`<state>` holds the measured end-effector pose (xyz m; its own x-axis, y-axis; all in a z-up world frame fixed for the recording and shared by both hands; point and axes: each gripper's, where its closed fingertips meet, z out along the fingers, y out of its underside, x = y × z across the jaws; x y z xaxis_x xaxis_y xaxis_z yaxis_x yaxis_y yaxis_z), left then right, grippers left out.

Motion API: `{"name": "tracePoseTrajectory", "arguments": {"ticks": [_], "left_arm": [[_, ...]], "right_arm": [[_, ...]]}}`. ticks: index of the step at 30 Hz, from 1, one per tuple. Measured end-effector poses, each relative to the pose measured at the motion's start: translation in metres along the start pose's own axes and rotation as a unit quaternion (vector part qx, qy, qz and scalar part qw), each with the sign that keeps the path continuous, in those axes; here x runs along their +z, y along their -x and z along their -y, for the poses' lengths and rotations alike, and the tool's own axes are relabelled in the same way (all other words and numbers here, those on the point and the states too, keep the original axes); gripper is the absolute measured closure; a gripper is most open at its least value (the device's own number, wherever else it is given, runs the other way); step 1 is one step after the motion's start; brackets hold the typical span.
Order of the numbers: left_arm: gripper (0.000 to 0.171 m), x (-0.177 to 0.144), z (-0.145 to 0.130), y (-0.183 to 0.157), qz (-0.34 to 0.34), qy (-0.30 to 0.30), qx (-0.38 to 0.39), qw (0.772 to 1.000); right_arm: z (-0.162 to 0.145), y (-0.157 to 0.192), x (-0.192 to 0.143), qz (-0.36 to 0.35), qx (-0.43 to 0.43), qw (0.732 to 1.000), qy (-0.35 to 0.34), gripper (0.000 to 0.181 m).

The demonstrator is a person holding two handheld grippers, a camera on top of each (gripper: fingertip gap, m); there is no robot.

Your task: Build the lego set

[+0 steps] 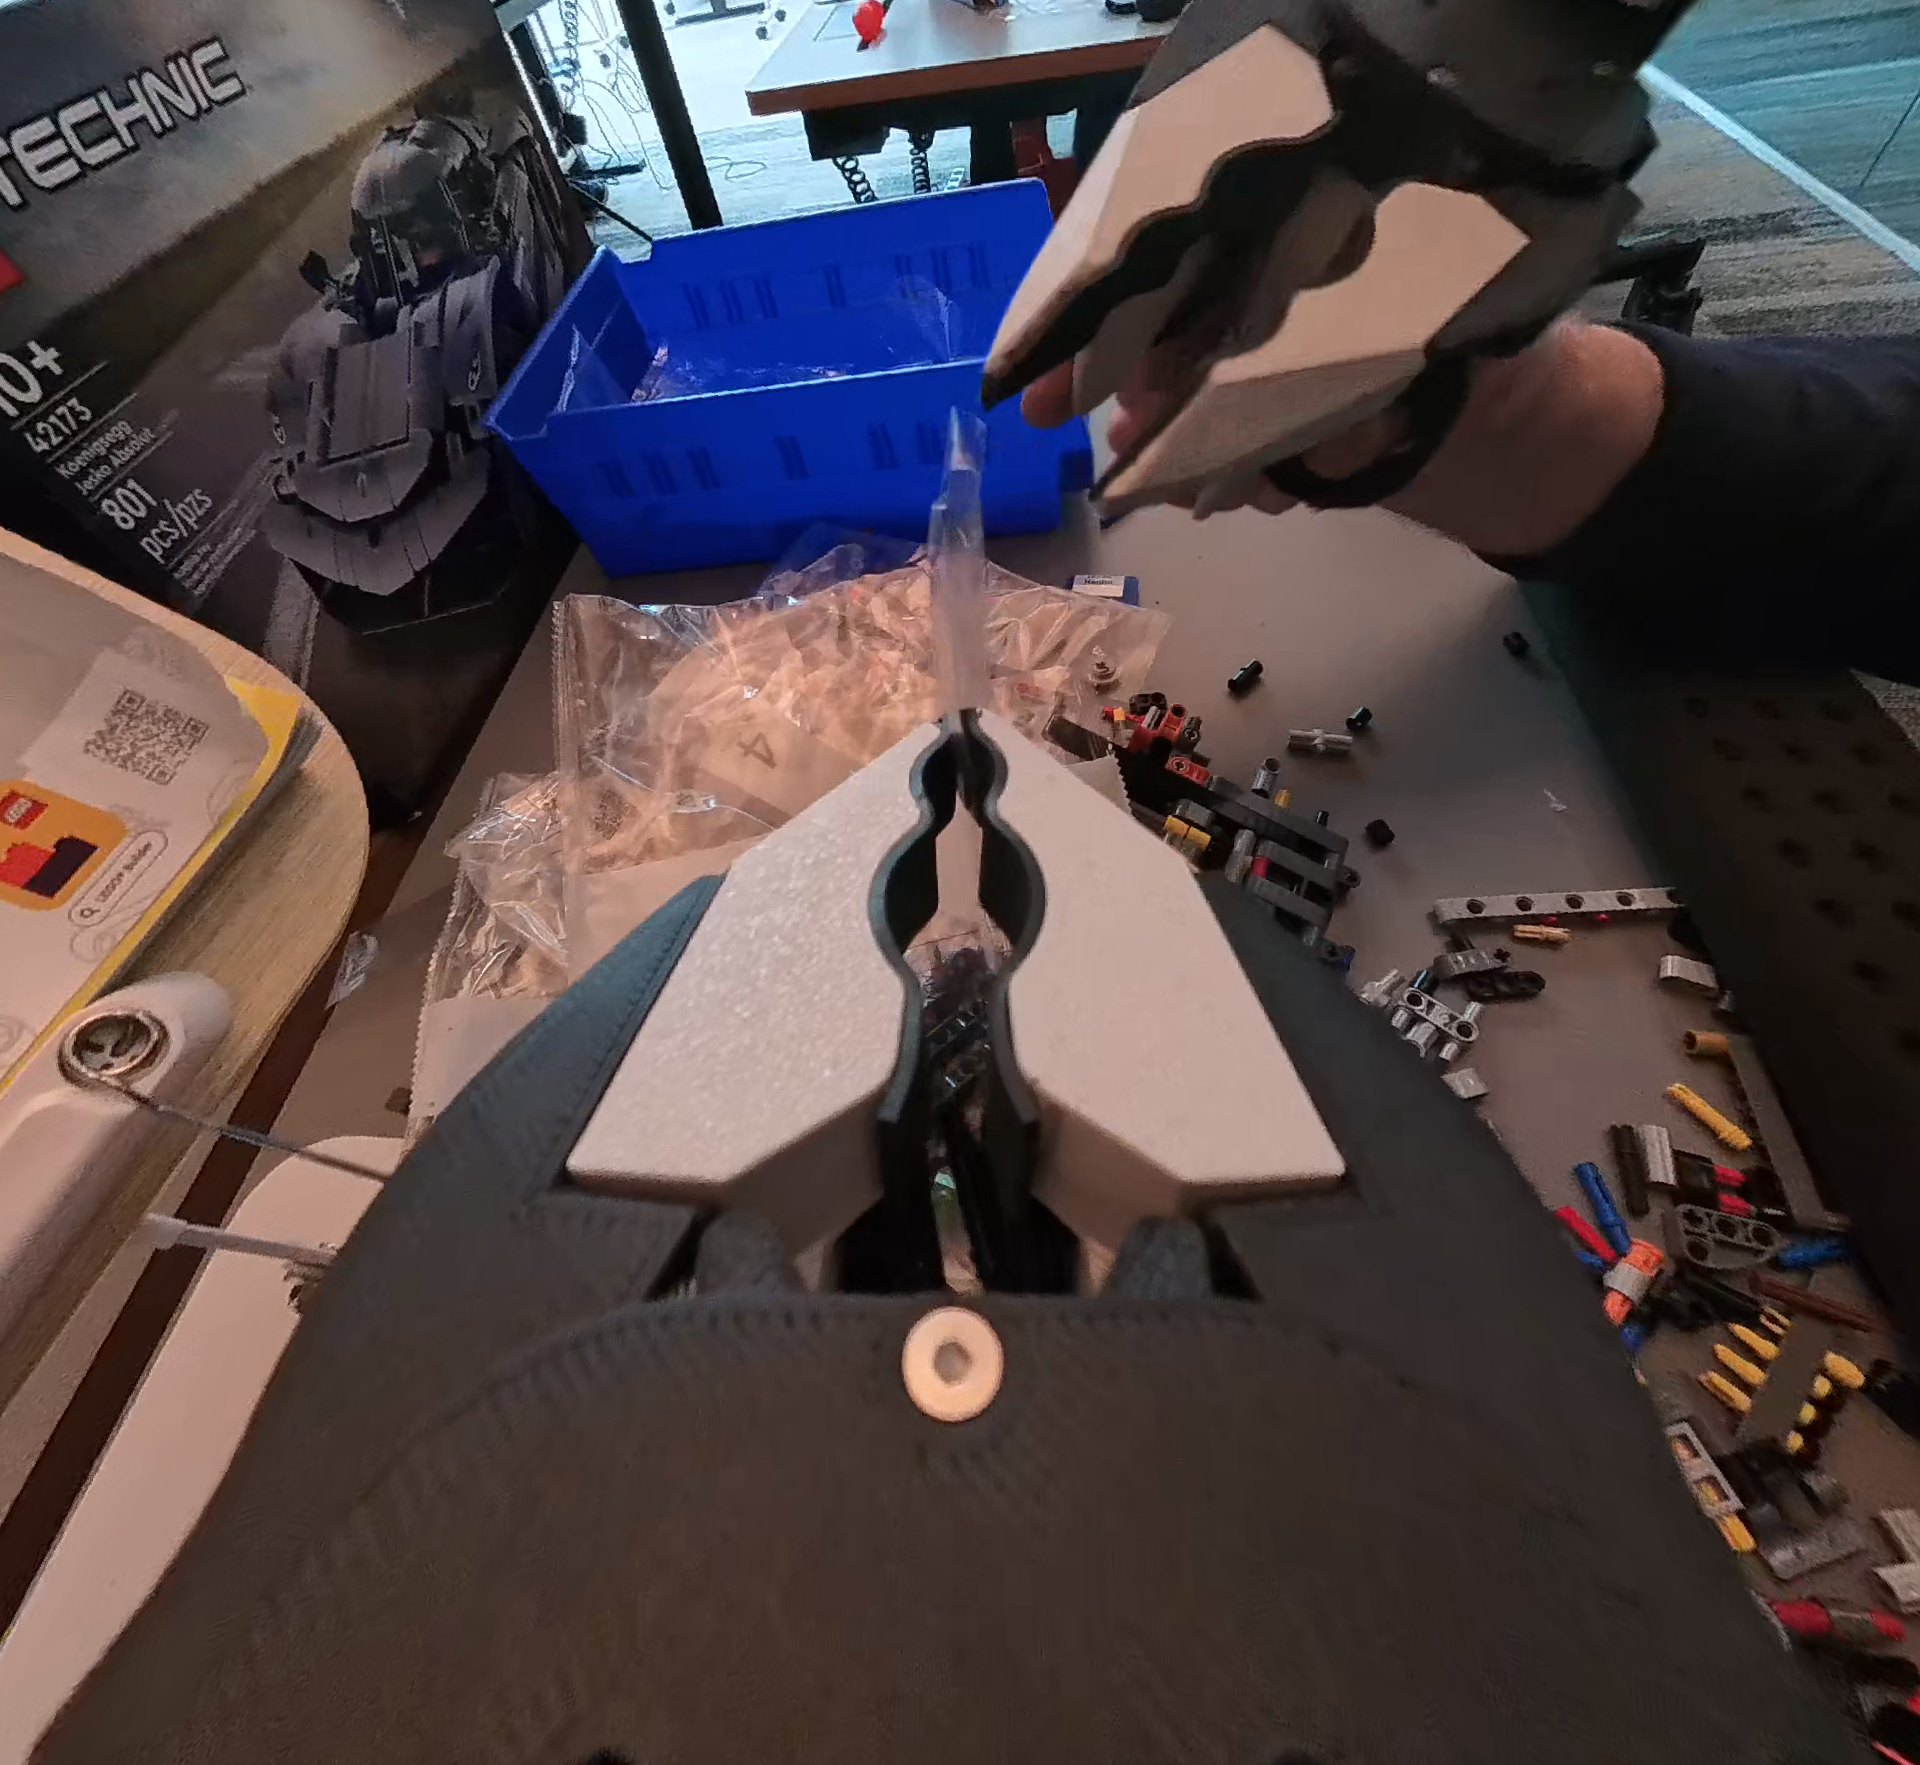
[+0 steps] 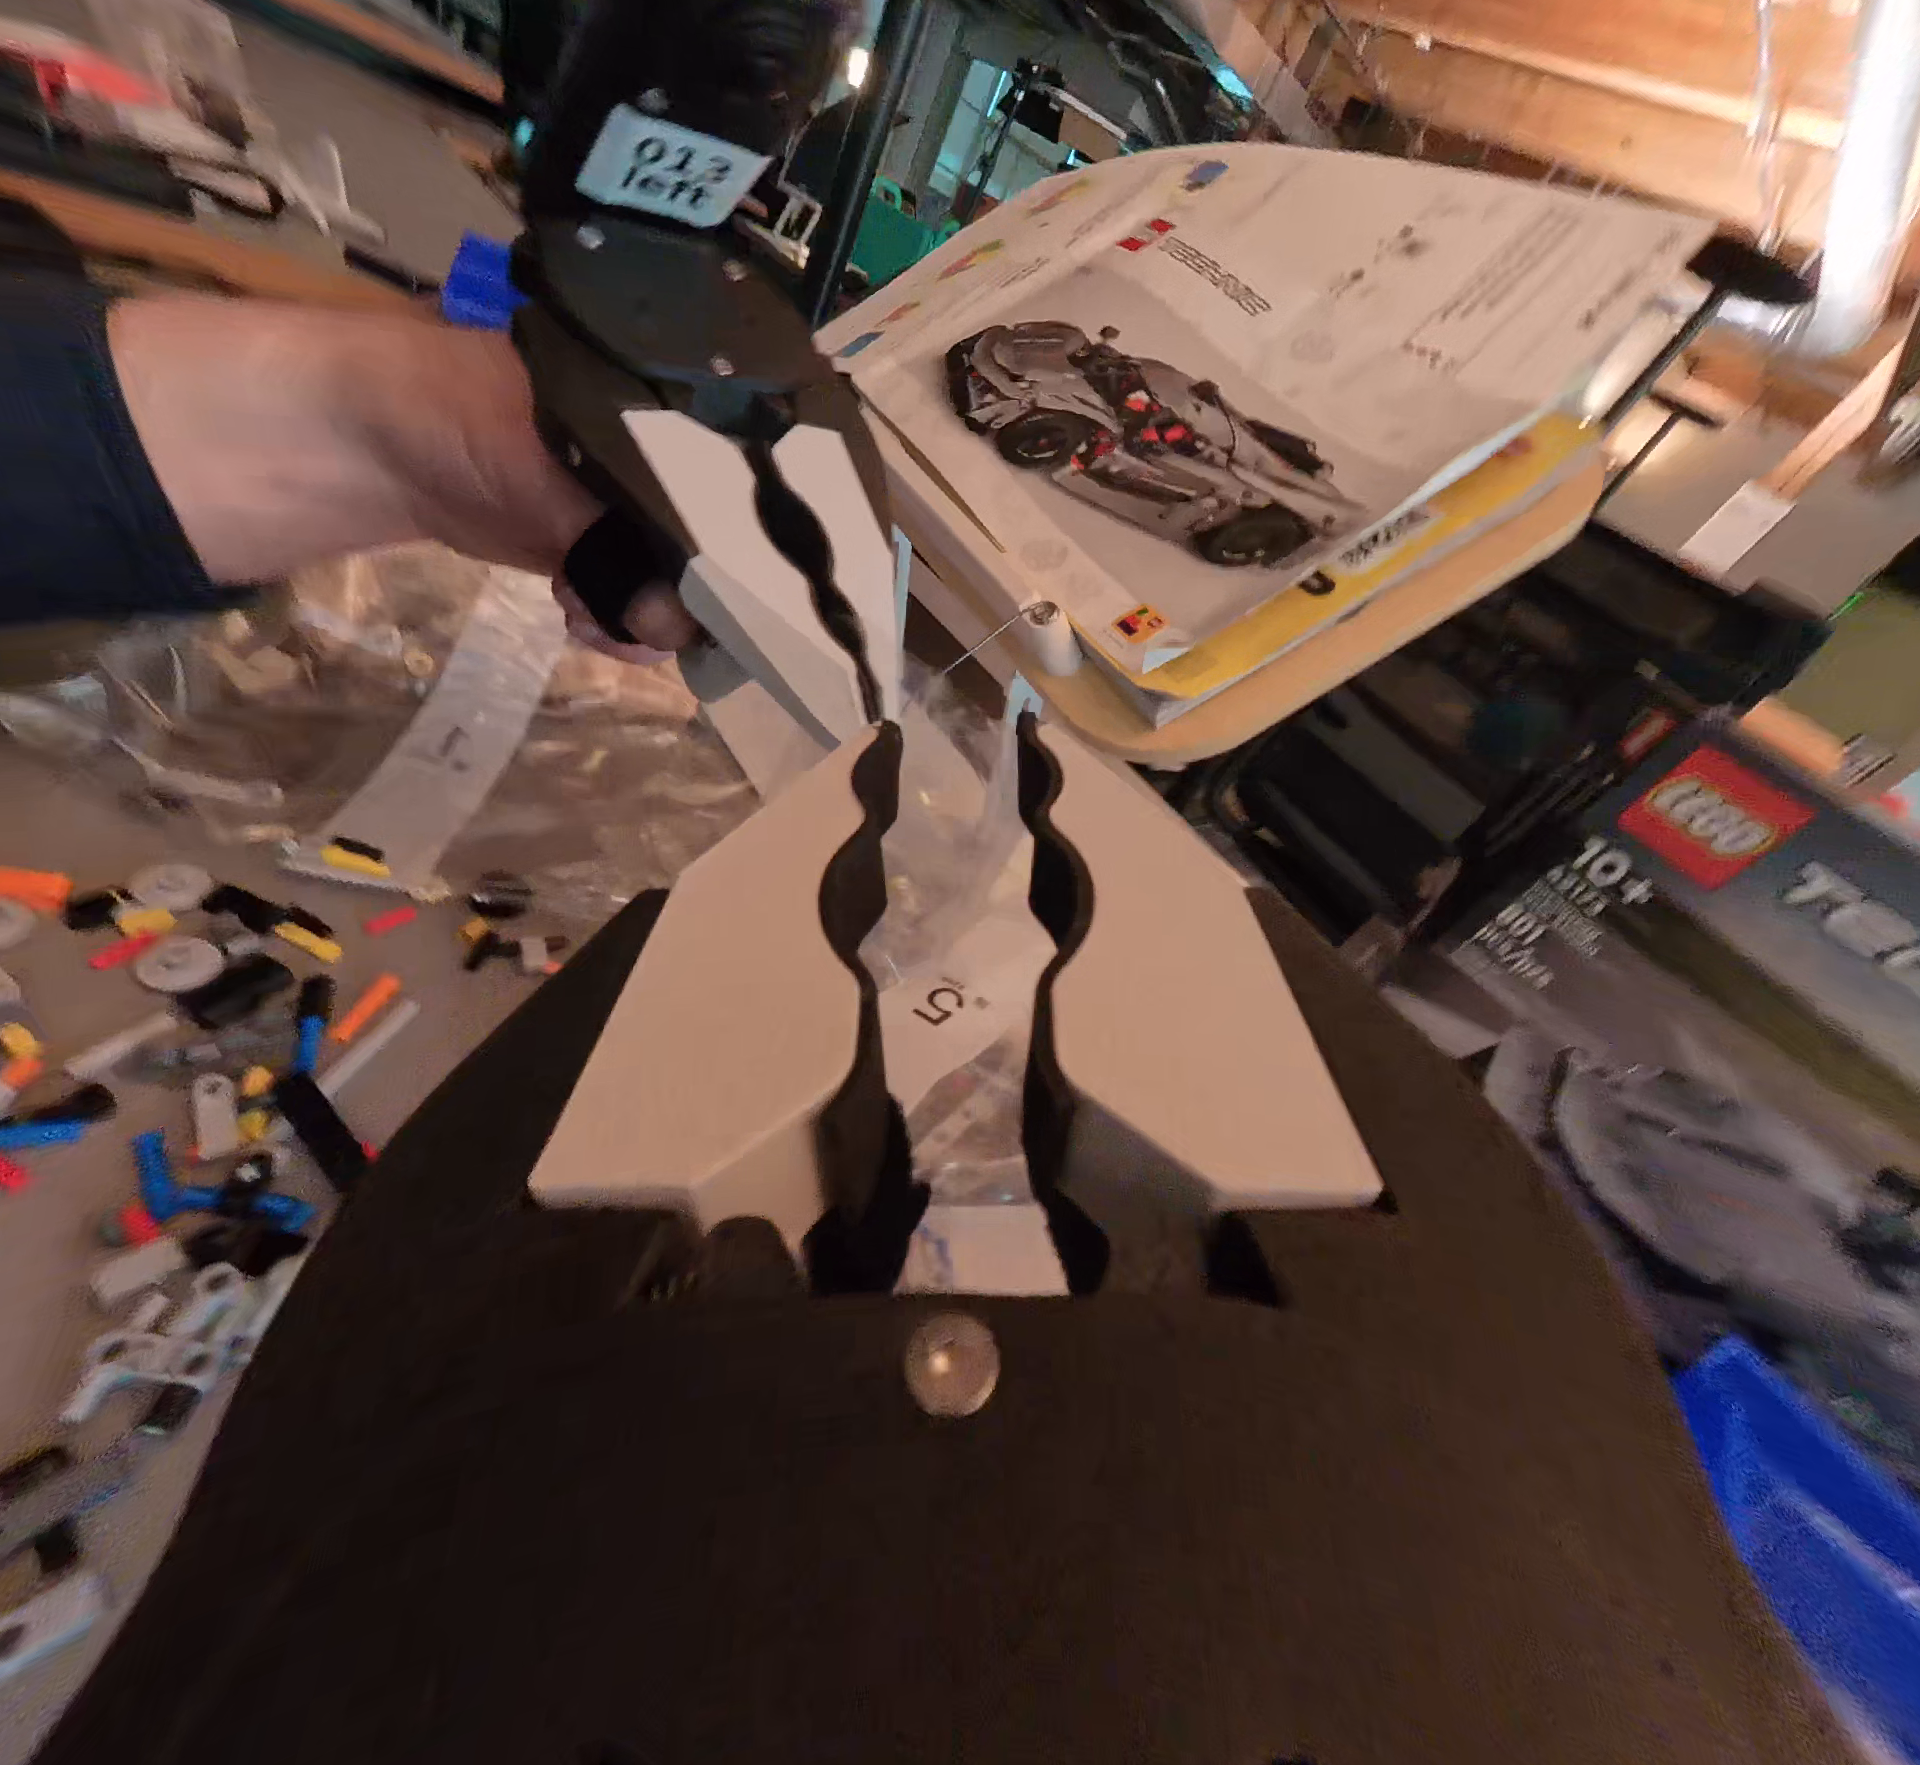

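My left gripper is shut on a clear plastic parts bag. A strip of the bag sticks up above the fingertips, and its body with dark pieces hangs below between the fingers. My right gripper is open, held by a hand, just above and right of the strip's top. In the right wrist view the right gripper is open with the bag showing between its fingers. The left gripper is shut there, tip to tip with the right gripper's left finger.
A blue bin and the dark set box stand at the back. The instruction booklet lies on a wooden stand. More clear bags, a part-built assembly and several loose pieces cover the grey table. There is about 5 cm between the tips of the two grippers.
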<state>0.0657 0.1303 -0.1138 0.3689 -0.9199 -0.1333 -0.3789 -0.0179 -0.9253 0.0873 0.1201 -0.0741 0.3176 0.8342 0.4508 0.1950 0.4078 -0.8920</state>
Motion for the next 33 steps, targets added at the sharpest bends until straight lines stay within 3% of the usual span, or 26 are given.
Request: {"name": "tracePoseTrajectory", "arguments": {"ticks": [7, 23, 33], "left_arm": [[0.171, 0.004, -0.003, -0.003, -0.001, 0.018, 0.011, 1.000], [0.171, 0.007, -0.011, -0.004, 0.013, 0.056, 0.035, 0.998], [0.169, 0.004, -0.010, -0.009, -0.011, 0.045, 0.011, 0.999]], "right_arm": [[-0.010, 0.010, 0.011, -0.031, -0.109, 0.992, 0.057, 0.158], [-0.028, 0.013, 0.017, -0.029, -0.138, 0.984, 0.111, 0.174], [-0.030, 0.016, 0.016, -0.025, -0.158, 0.980, 0.121, 0.181]]}}
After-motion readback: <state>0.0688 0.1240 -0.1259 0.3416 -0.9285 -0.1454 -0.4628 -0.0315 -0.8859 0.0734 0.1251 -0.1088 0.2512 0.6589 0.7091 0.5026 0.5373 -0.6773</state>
